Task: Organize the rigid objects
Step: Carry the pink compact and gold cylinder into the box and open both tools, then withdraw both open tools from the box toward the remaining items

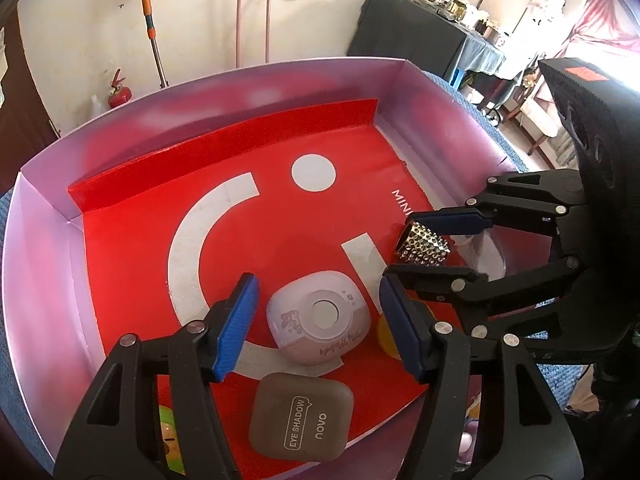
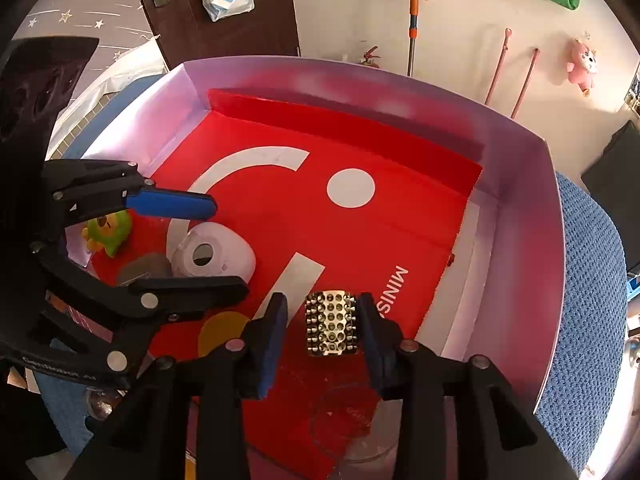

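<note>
Two hand-held grippers (image 1: 316, 320) (image 2: 322, 330), one studded block (image 2: 330, 323), one pink case (image 1: 316, 318).

Black linkage tools (image 1: 316, 320) (image 2: 322, 332), silver rivets, blue ribbed pads (image 1: 236, 326)

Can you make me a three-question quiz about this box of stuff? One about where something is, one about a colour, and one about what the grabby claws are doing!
1. Where does the studded gold case lie?
A. Between the right gripper's fingers, on the red sheet
B. On top of the brown case
C. Outside the box

2. What colour is the little toy in the box's corner?
A. Blue
B. Green
C. Black

3. How does the left gripper stand over the pale round case?
A. Clamped tight on it
B. Open, fingers clear of it on both sides
C. Holding it up in the air

Answers: 1 A, it sits on the red liner with a finger on each side. 2 B, it is bright green. 3 B, gaps show on both sides of the case.
</note>
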{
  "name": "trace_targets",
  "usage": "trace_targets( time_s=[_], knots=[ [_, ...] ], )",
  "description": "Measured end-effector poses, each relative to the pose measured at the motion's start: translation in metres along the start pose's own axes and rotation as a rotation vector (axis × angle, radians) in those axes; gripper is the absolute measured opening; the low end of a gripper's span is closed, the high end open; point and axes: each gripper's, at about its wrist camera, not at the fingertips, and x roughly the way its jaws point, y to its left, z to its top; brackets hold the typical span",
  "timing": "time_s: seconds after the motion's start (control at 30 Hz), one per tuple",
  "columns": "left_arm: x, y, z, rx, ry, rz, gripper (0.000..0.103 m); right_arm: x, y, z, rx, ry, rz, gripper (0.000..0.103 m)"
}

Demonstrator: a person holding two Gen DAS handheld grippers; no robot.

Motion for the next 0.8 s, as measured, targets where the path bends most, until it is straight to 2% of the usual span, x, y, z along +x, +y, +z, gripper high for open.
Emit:
trace_targets(
  time_s=[0.1, 0.33, 0.57, 0.67, 0.8],
  knots=[
    [-0.005, 0.0, 0.0, 0.0, -0.018, -0.002, 0.067, 0.0, 0.0, 0.0, -0.001, 0.0, 0.003, 0.045],
    [-0.029, -0.006, -0.005, 0.0, -0.082, 0.005, 0.068, -0.006, 0.0, 0.001, 0.001, -0.023, -0.014, 0.053],
    [-0.069, -0.017, -0.023, -0.016, -0.185, 0.006, 0.068, -0.039, 0.008, -0.006, -0.001, -0.092, -0.046, 0.066],
    [-0.09, -0.023, -0.035, -0.012, -0.25, 0.016, 0.083, -0.059, 0.014, -0.013, -0.004, -0.137, -0.062, 0.074],
    [-0.12, -0.037, -0.054, 0.016, -0.344, 0.059, 0.083, -0.092, 0.027, -0.024, -0.013, -0.208, -0.083, 0.079]
  ],
)
